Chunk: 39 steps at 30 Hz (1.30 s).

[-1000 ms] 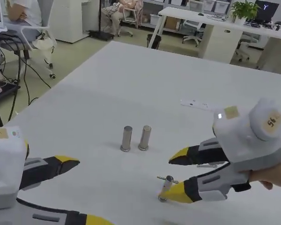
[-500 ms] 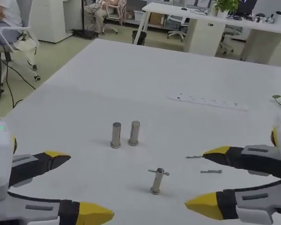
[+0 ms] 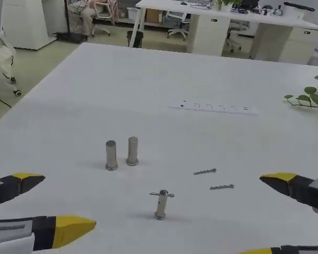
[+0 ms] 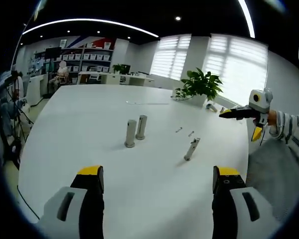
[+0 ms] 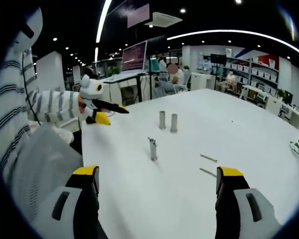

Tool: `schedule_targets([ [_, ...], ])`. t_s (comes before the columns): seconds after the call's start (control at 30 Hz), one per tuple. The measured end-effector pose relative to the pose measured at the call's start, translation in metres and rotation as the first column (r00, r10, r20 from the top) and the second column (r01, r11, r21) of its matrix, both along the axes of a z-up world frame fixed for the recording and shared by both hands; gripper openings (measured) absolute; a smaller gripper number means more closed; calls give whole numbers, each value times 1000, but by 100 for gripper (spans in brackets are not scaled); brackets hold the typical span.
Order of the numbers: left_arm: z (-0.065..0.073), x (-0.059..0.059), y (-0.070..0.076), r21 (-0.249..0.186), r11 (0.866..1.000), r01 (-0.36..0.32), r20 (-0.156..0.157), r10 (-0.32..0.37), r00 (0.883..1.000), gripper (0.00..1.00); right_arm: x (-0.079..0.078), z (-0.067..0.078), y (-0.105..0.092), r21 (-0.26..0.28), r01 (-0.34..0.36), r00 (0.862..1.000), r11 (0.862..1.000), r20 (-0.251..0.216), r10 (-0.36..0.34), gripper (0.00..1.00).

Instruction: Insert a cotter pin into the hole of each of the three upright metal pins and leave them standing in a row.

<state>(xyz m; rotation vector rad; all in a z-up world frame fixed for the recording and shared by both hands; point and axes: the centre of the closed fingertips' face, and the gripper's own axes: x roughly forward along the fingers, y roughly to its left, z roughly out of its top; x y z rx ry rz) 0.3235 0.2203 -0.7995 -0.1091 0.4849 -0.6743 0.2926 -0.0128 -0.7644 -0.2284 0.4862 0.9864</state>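
Two bare upright metal pins (image 3: 111, 155) (image 3: 132, 151) stand side by side mid-table. A third pin (image 3: 160, 203) stands nearer me, tilted a little, with a cotter pin (image 3: 162, 194) through its top. Two loose cotter pins (image 3: 205, 171) (image 3: 222, 187) lie to its right. My left gripper (image 3: 61, 203) is open at the bottom left, well short of the pins. At the bottom right my right gripper (image 3: 262, 214) is open too, holding nothing. The left gripper view has the pair of pins (image 4: 134, 130) and the third pin (image 4: 191, 149) ahead of its open jaws. In the right gripper view the third pin (image 5: 152, 148) stands ahead.
A white power strip (image 3: 212, 107) lies across the far middle of the white table (image 3: 148, 79). A potted plant (image 3: 307, 98) reaches in at the right edge. Desks, chairs and a seated person are beyond the table.
My right gripper has pulled back to the right, away from the third pin, which stays standing with its cotter pin. The head view has shifted too; the left gripper has stayed open.
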Motion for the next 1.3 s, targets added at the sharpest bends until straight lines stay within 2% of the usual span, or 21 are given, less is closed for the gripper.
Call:
schedule_targets([
  [0.1,-4,10,4,16,1000,-17,-1,17,1000,89,-2,-4,-4,-13,12,1000,1000,-12,-12,100],
  [0.17,-3,19,5,8,999,-33,-1,33,999,87,-2,-3,-7,-8,32,999,999,1,-32,100],
  [0.23,-2,28,4,13,999,-52,13,51,999,85,-2,-3,-7,11,53,998,999,-15,-53,100],
  [0.37,-5,47,1,33,996,-80,22,80,997,80,-2,-8,-11,0,69,997,998,-28,-69,100],
  [0.4,-6,55,0,13,995,-99,10,99,995,80,-2,-8,-11,1,69,997,998,-28,-69,100],
  [0.43,-6,59,-2,1,995,-101,13,101,995,78,-3,-10,-11,2,70,997,998,-32,-70,100],
  [0.47,-7,66,-4,-3,994,-105,17,105,994,76,-3,-10,-11,11,74,996,997,-41,-74,100],
  [0.5,-8,71,-5,-1,994,-110,20,110,994,73,-4,-11,-10,36,81,994,996,-70,-79,99],
  [0.57,-10,81,-8,1,993,-116,24,116,993,68,-3,-10,-11,58,100,992,993,-80,-95,98],
  [0.67,-11,94,-14,-16,993,-114,34,115,993,61,-4,-11,-11,61,104,991,993,-86,-98,98],
  [0.73,-13,100,-19,-12,994,-106,46,107,993,56,-5,-12,-12,51,106,991,993,-90,-101,98],
  [0.87,-20,110,-27,23,996,-81,58,80,995,43,-3,-13,-17,50,131,988,990,-95,-126,98],
  [0.9,-23,113,-25,56,995,-85,64,81,995,43,-2,-14,-18,47,135,987,990,-95,-130,98],
  [0.93,-29,114,-21,136,988,-76,71,67,995,43,-3,-14,-19,42,138,986,989,-95,-134,97],
  [0.97,-31,116,-20,158,985,-75,72,64,995,42,-3,-15,-19,39,139,986,989,-96,-135,97],
  [1.03,-31,119,-23,154,985,-77,81,66,995,41,-5,-17,-20,24,135,987,990,-96,-133,96],
  [1.2,-35,126,-25,147,985,-84,79,73,994,33,-7,-20,-22,6,137,985,991,-102,-136,92],
  [1.3,-36,130,-25,174,980,-90,93,75,993,26,-7,-21,-23,-1,138,985,990,-105,-137,92],
])
